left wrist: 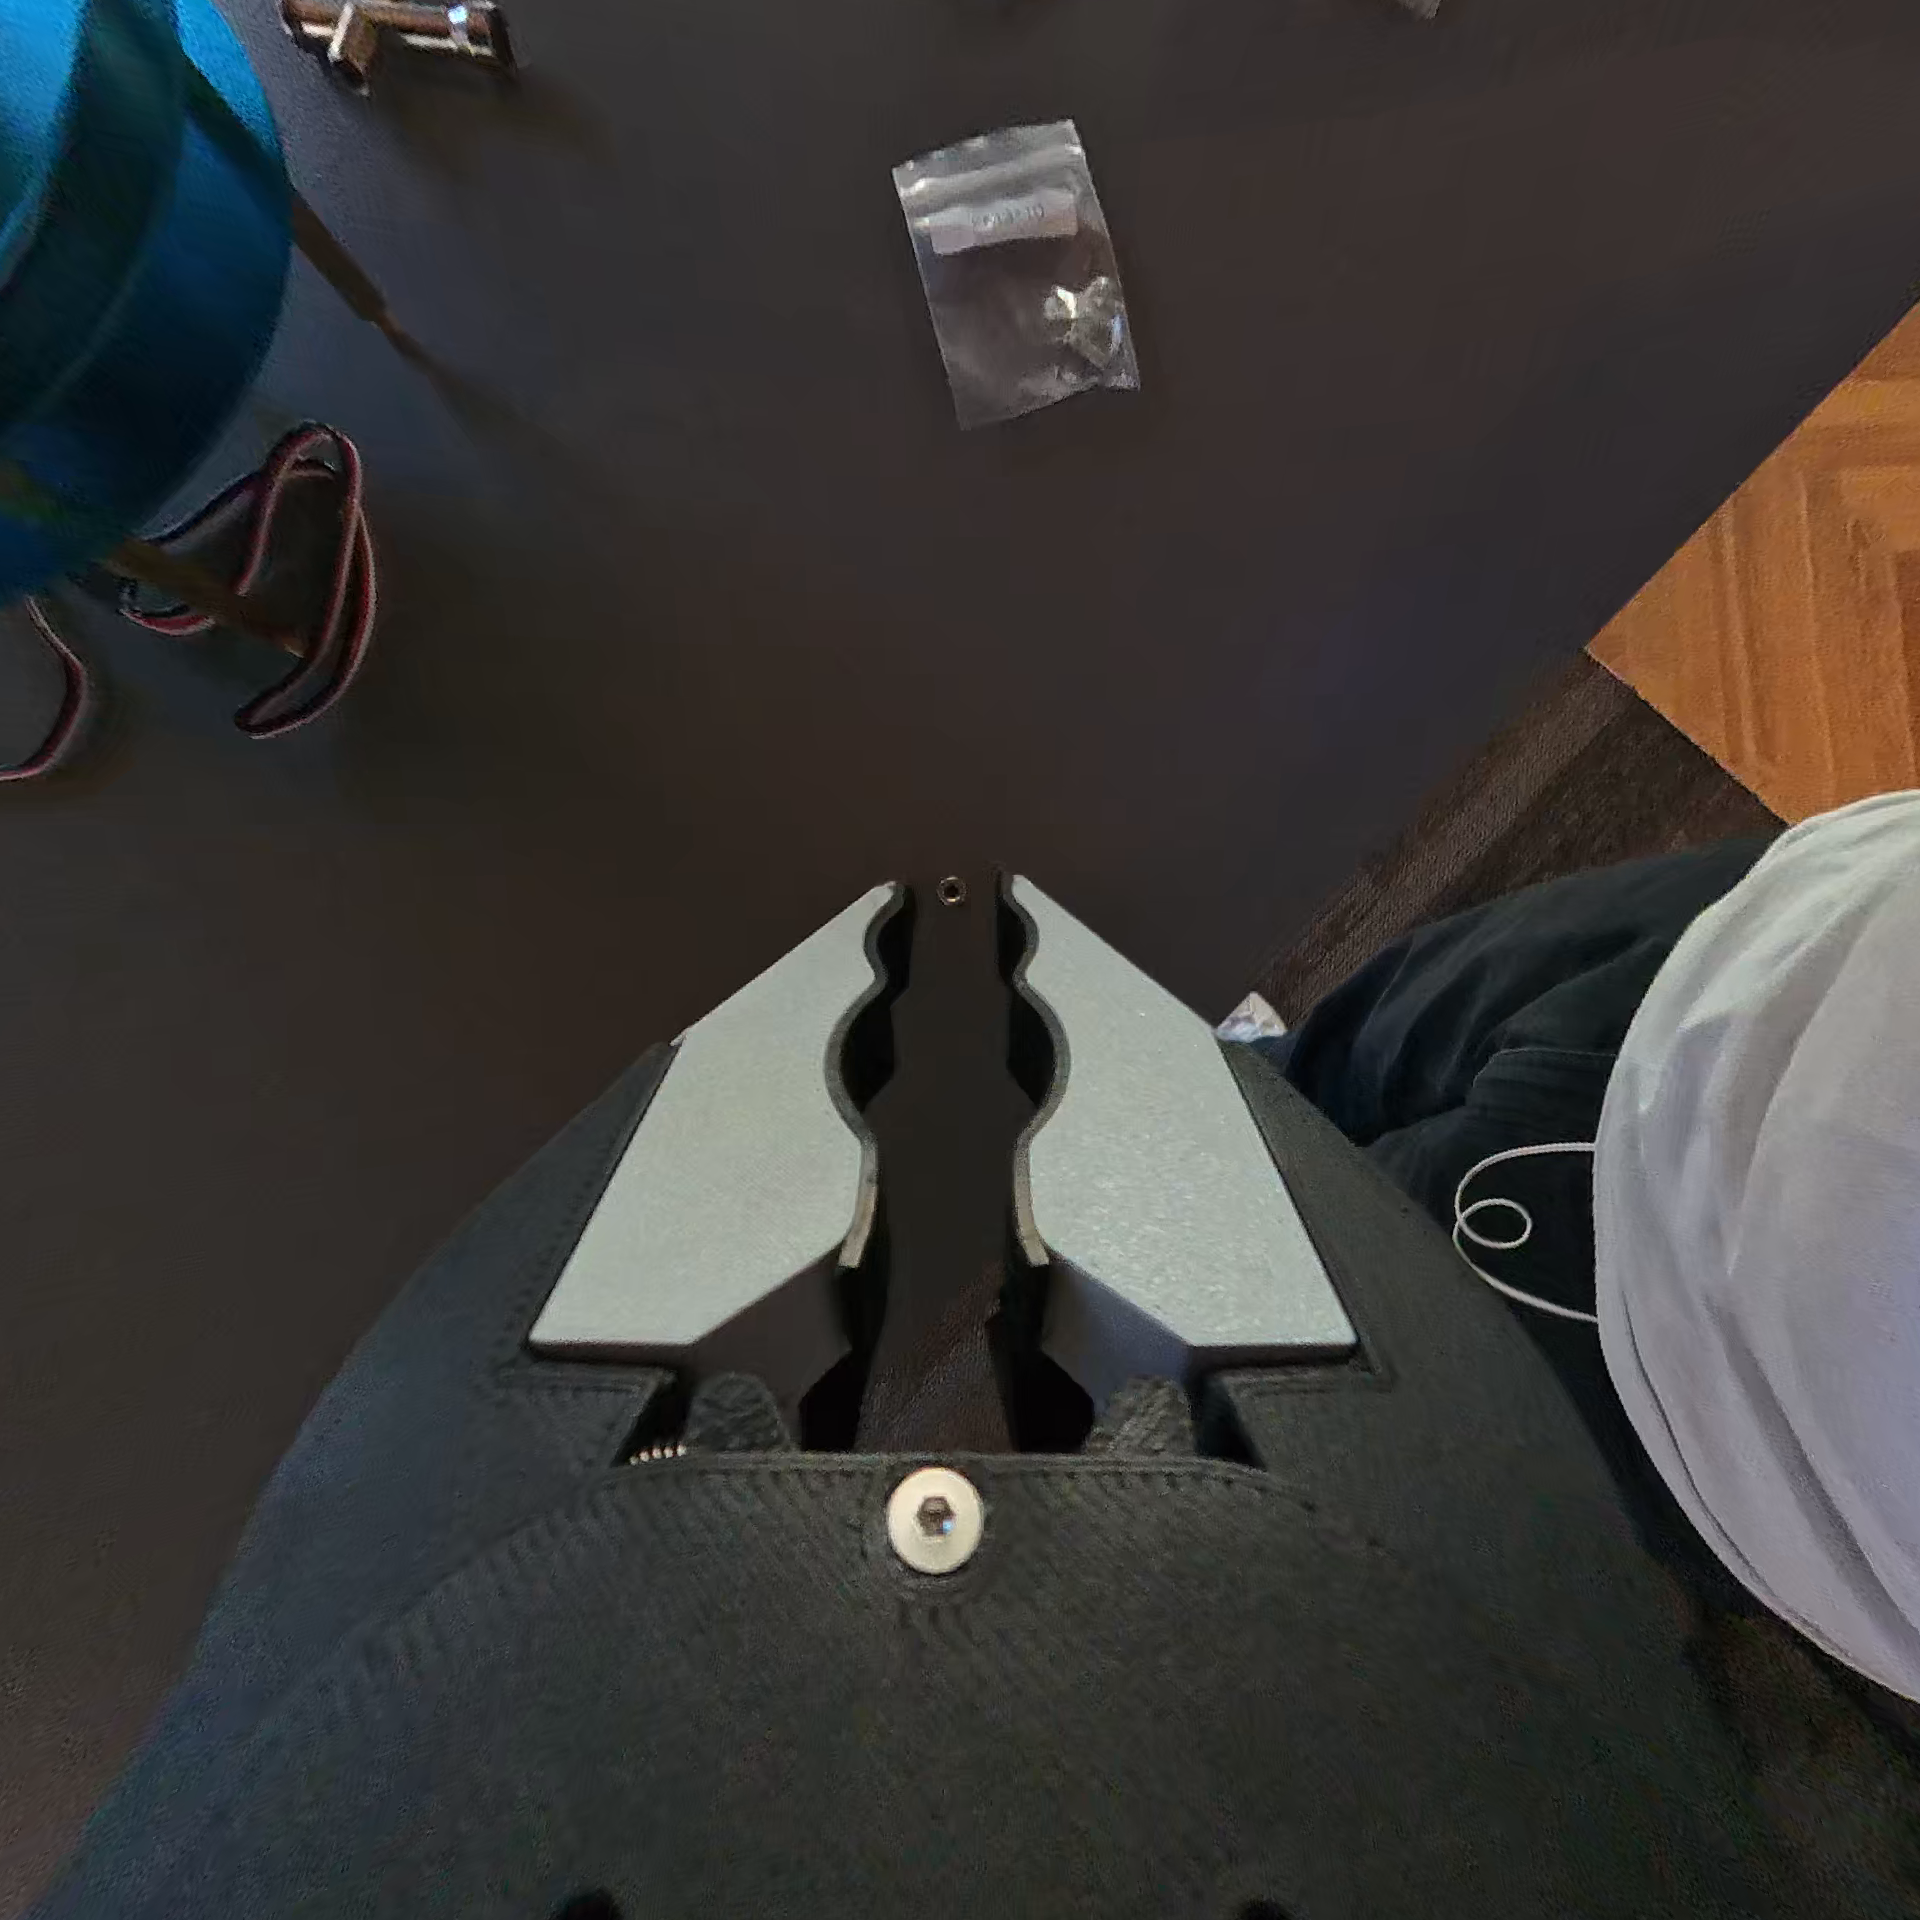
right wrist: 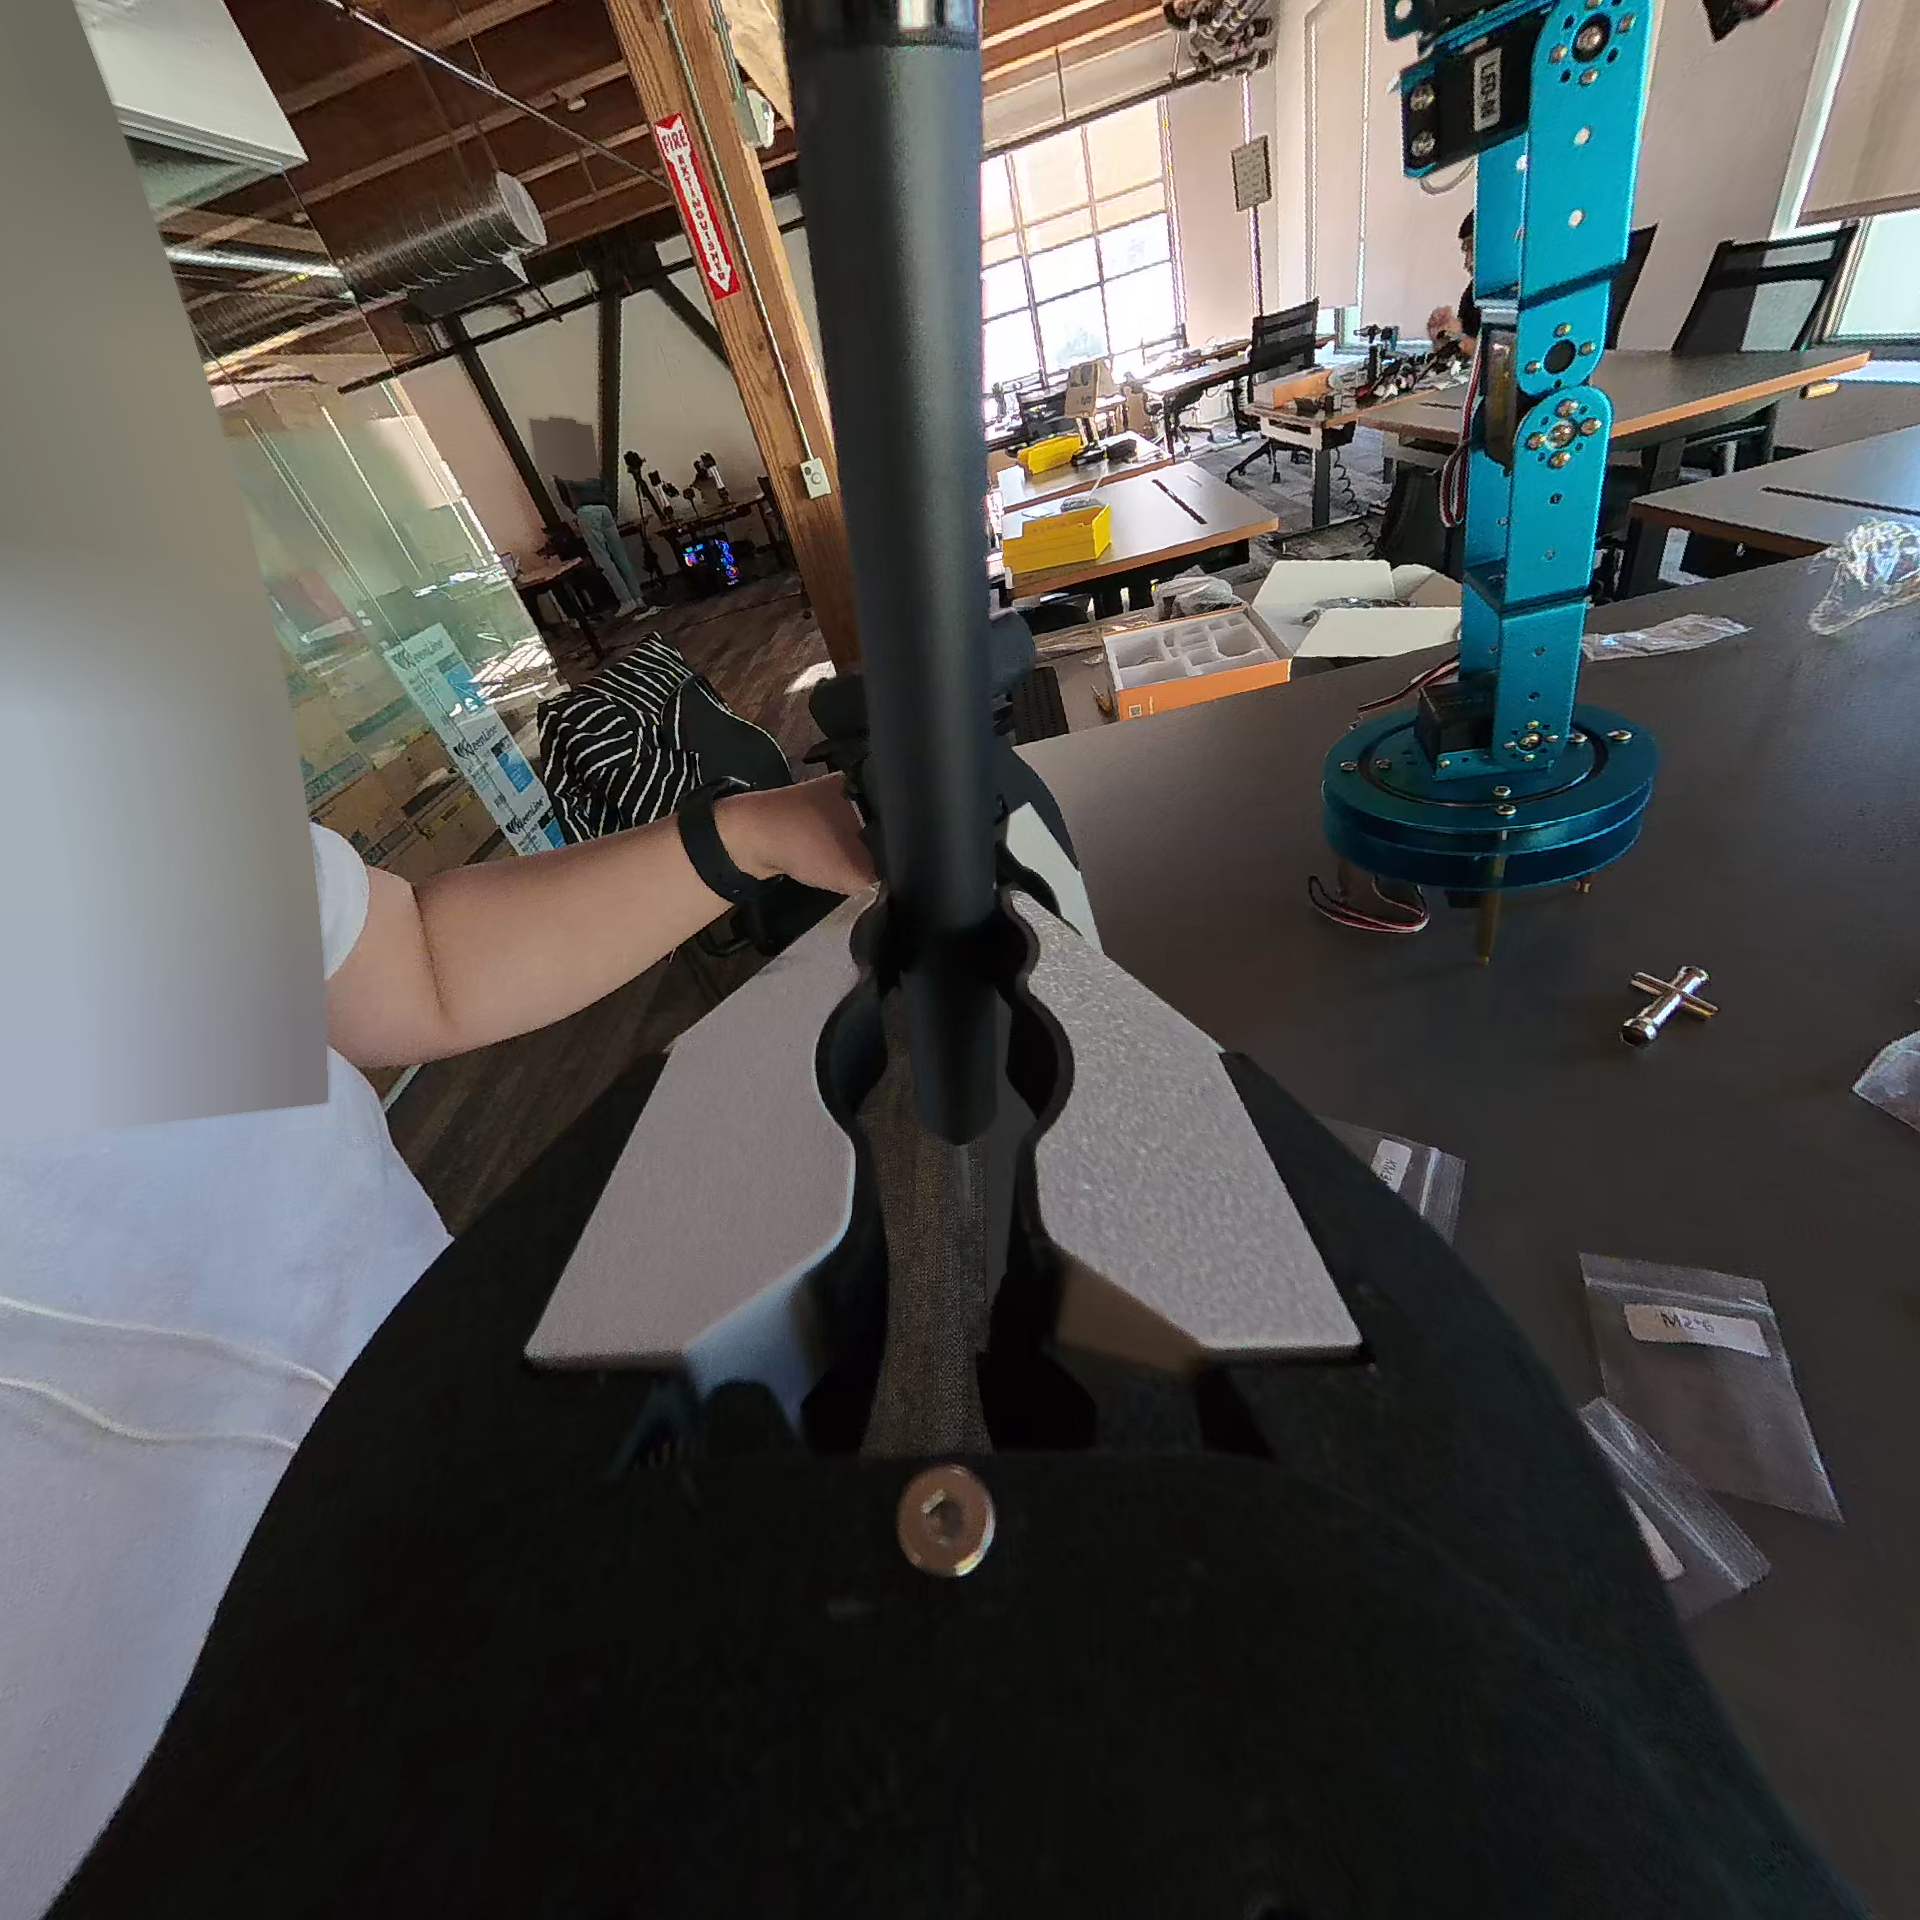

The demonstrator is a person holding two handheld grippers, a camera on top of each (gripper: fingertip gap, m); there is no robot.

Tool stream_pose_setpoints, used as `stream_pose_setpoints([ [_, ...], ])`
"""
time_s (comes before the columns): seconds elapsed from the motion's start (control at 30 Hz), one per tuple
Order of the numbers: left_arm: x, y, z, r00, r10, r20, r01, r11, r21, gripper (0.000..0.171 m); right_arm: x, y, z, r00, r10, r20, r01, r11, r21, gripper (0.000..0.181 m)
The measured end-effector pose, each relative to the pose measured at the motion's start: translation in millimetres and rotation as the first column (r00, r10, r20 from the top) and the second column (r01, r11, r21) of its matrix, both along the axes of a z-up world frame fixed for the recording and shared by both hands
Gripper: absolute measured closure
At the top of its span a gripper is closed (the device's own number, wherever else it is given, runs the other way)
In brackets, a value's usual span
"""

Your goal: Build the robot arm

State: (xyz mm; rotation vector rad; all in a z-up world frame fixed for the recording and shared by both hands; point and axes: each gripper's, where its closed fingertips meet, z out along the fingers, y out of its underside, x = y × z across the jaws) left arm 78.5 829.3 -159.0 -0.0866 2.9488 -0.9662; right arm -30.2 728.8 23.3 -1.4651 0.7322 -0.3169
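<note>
My left gripper (left wrist: pixel 949 894) points down at a dark table (left wrist: pixel 727 675). Its jaws stand a narrow gap apart, shut on a slim black part (left wrist: pixel 948 1039) with a small round metal socket at its tip. My right gripper (right wrist: pixel 935 935) is shut on the dark grey handle of a screwdriver (right wrist: pixel 899 520). The handle stands upright, with a thin metal shaft at its lower end. Behind the handle in the right wrist view, a hand with a black wristband (right wrist: pixel 717 836) holds the left gripper, mostly hidden.
A blue robot arm on a round base (right wrist: pixel 1486 790) stands on the table; its blurred base (left wrist: pixel 125 291) and servo wires (left wrist: pixel 312 582) show at the left. A cross wrench (right wrist: pixel 1668 1003) and small plastic bags (left wrist: pixel 1013 275) (right wrist: pixel 1704 1382) lie about. The table edge and wood floor (left wrist: pixel 1787 623) are at the right. The tips of one gripper are about 25 centimeters away from the tips of the other. To reach the cross wrench (right wrist: pixel 1668 1003) in a straight line is about 20 centimeters for my left fingers, about 30 centimeters for my right.
</note>
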Motion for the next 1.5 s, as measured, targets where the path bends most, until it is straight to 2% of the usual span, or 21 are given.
stream_pose_setpoints([
  [0.37, 1, -1, -5, 0.998, -0.046, 0.036, 0.045, 0.999, 0.026, 0.156, 3, -4, -4, 1.000, -0.001, -0.010, 0.001, 1.000, 0.005, 0.166],
  [0.73, -1, -3, -4, 0.998, -0.060, 0.029, 0.059, 0.998, 0.015, 0.167, 4, -9, -8, 1.000, -0.004, -0.017, 0.004, 1.000, 0.004, 0.165],
  [0.83, -1, -4, 4, 1.000, -0.018, -0.023, 0.017, 0.997, -0.078, 0.167, 5, -13, -7, 1.000, -0.020, -0.006, 0.021, 1.000, 0.006, 0.165],
  [0.9, -1, -6, 17, 0.992, 0.030, -0.127, -0.053, 0.982, -0.183, 0.168, 7, -15, -5, 0.999, -0.031, 0.007, 0.031, 0.999, 0.013, 0.166],
  [0.97, -3, -8, 34, 0.959, 0.049, -0.278, -0.133, 0.946, -0.294, 0.168, 10, -17, -3, 0.999, -0.040, 0.019, 0.039, 0.999, 0.022, 0.166],
  [1.03, -2, -9, 55, 0.905, 0.032, -0.424, -0.221, 0.887, -0.405, 0.169, 14, -18, 0, 0.998, -0.050, 0.036, 0.048, 0.998, 0.033, 0.166],
  [1.13, 5, -3, 88, 0.836, -0.042, -0.547, -0.311, 0.786, -0.535, 0.169, 23, -15, 7, 0.997, -0.043, 0.057, 0.040, 0.998, 0.051, 0.166],
  [1.3, 13, 10, 143, 0.735, -0.257, -0.627, -0.360, 0.636, -0.683, 0.169, 45, -2, 34, 0.991, -0.002, 0.133, -0.007, 0.998, 0.066, 0.166],
  [1.43, 27, 16, 176, 0.682, -0.406, -0.608, -0.342, 0.557, -0.757, 0.169, 71, 9, 61, 0.977, 0.007, 0.213, -0.019, 0.998, 0.056, 0.166],
  [1.5, 39, 22, 196, 0.659, -0.486, -0.574, -0.330, 0.500, -0.801, 0.171, 86, 15, 75, 0.969, 0.013, 0.245, -0.030, 0.997, 0.065, 0.166],
])
